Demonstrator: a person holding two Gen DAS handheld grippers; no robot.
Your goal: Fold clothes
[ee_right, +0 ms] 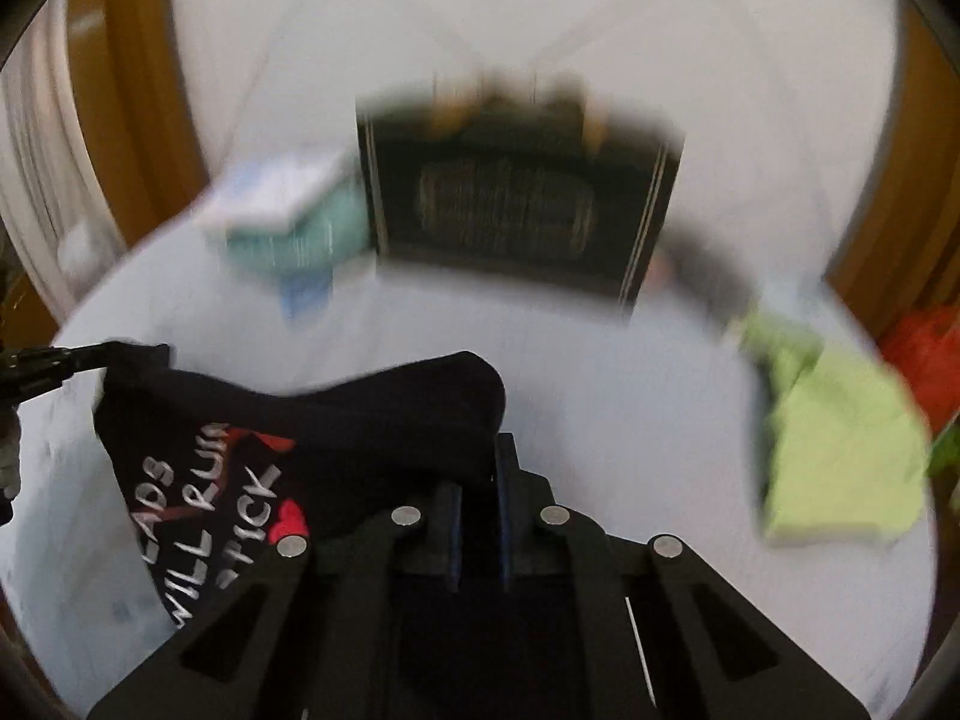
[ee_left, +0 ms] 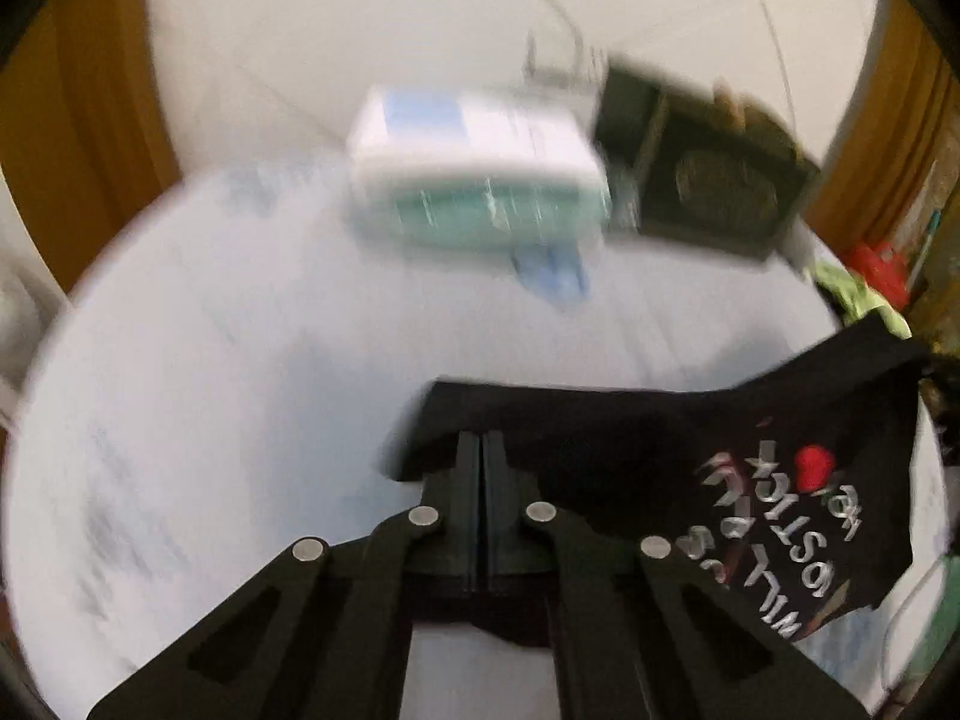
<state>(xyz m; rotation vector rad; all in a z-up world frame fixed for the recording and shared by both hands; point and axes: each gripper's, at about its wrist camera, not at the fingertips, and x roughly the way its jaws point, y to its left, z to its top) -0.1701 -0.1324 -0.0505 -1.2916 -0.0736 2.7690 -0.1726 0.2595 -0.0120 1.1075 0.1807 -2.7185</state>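
While both claws grip its upper edge, left claw (ee_left: 482, 450) and right claw (ee_right: 480, 480), the black shirt (ee_left: 690, 468) hangs between them.

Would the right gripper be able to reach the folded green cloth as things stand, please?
Probably not yet: the right gripper is shut on the black t-shirt, which the left gripper also holds. The green cloth lies unobstructed on the table.

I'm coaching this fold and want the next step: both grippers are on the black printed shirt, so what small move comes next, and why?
Probably draw the two grippers apart to pull the edge taut. The left gripper and right gripper each pinch the black shirt, and the cloth sags and bunches between them above the table.
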